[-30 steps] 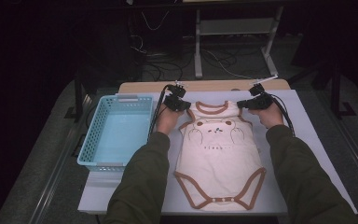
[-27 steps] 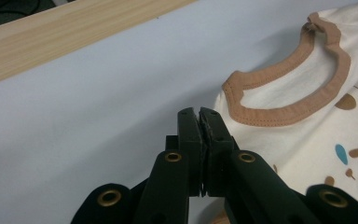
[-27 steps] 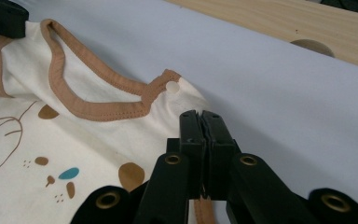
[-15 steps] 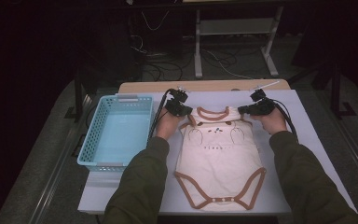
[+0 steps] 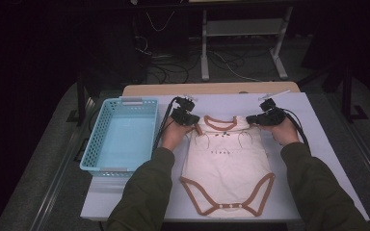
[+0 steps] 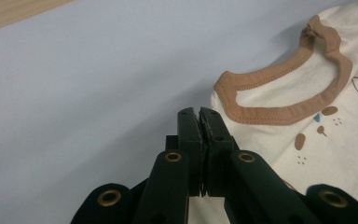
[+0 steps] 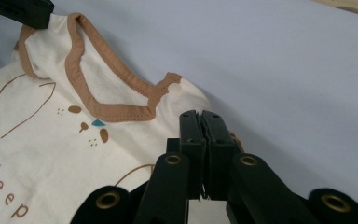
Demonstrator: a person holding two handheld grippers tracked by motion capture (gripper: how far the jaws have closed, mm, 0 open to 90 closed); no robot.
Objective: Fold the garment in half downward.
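Lying flat on the bench [image 5: 318,144], the cream bodysuit [image 5: 226,163] is stretching between my tongs: my left tongs [image 5: 194,126] are pinching its left shoulder, my right tongs [image 5: 250,119] its right shoulder, jaws closed; a blue basket [image 5: 99,139] is sitting beside my left tongs.

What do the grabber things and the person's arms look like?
Each hand-held gripper, left and right, is black, with two flat black jaws and brass-coloured rivets at the joints. A black cable trails from each. The person wears dark olive-green sleeves.
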